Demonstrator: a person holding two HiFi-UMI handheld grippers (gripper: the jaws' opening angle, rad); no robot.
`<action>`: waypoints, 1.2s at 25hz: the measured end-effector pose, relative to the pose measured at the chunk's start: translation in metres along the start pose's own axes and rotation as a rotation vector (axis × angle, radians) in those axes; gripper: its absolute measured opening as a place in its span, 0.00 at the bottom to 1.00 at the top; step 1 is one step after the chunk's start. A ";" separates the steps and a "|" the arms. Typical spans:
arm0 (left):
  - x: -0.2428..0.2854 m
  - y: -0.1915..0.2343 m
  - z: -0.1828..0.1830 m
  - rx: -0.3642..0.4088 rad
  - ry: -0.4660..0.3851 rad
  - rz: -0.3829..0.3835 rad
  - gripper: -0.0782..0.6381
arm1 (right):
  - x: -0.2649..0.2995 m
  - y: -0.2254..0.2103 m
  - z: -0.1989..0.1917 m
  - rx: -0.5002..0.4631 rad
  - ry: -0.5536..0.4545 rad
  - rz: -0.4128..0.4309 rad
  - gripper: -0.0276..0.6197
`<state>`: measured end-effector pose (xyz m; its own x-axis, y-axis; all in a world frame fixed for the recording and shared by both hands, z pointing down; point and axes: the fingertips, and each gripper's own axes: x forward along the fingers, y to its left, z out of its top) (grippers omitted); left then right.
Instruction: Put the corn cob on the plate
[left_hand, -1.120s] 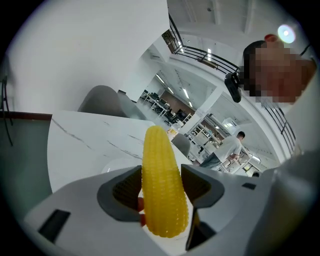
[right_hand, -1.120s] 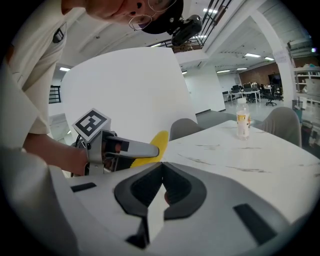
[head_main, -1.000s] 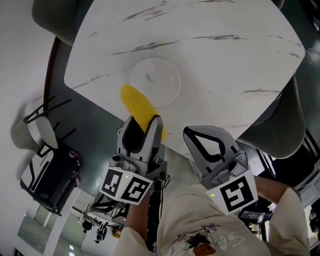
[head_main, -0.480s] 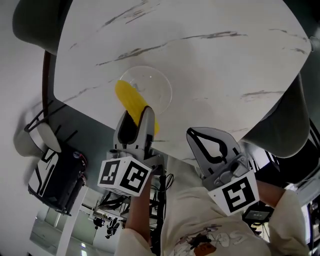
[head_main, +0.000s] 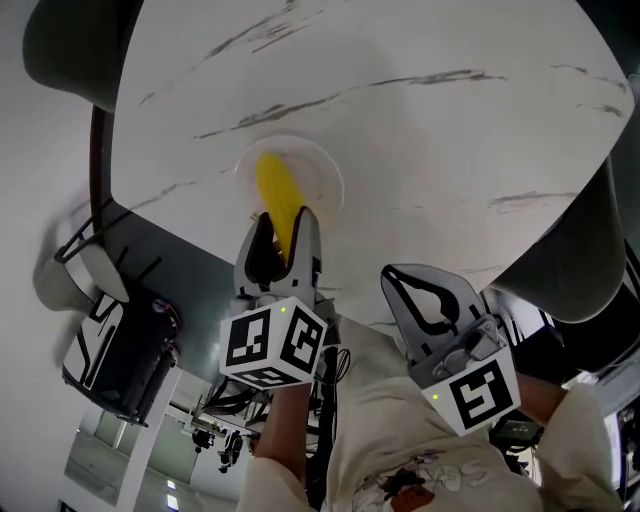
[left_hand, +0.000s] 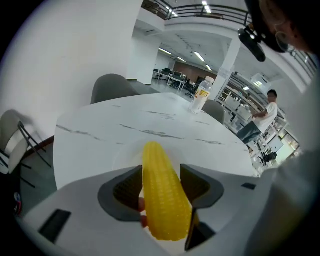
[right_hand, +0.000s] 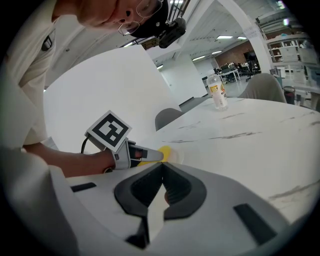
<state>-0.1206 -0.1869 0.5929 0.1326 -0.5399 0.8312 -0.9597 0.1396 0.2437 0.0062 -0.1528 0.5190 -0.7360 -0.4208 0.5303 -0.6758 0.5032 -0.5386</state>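
Observation:
A yellow corn cob (head_main: 279, 201) (left_hand: 162, 192) is held by my left gripper (head_main: 281, 238), whose jaws are shut on its near half. The cob's far end reaches over a clear round plate (head_main: 318, 171) that lies near the left front edge of the white marble table (head_main: 420, 130). In the left gripper view the plate (left_hand: 122, 154) shows faintly beneath the cob. My right gripper (head_main: 418, 291) hangs off the table's near edge, shut and empty. The right gripper view shows the left gripper (right_hand: 150, 155) with the cob's tip (right_hand: 165, 152) at the plate.
A plastic bottle (left_hand: 200, 95) (right_hand: 216, 90) stands at the table's far side. Grey chairs (head_main: 575, 250) stand round the table, one at the right and one at the far left (head_main: 65, 40). A black case (head_main: 115, 350) sits on the floor at the left.
My left gripper has moved forward and right with the cob, swinging it from the plate's left rim to over the plate's middle. The right gripper has barely moved.

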 end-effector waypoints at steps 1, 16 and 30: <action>0.001 0.002 0.001 -0.010 -0.002 0.004 0.45 | -0.001 0.000 0.000 0.005 0.001 0.000 0.05; 0.005 0.020 0.026 -0.028 -0.108 0.072 0.46 | 0.000 0.005 0.000 -0.003 0.012 0.014 0.05; -0.001 0.021 0.033 -0.097 -0.134 0.013 0.46 | 0.000 0.011 -0.006 -0.019 0.017 0.015 0.05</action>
<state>-0.1493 -0.2103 0.5806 0.0802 -0.6426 0.7620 -0.9317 0.2233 0.2864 -0.0009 -0.1430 0.5168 -0.7451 -0.4001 0.5337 -0.6637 0.5240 -0.5337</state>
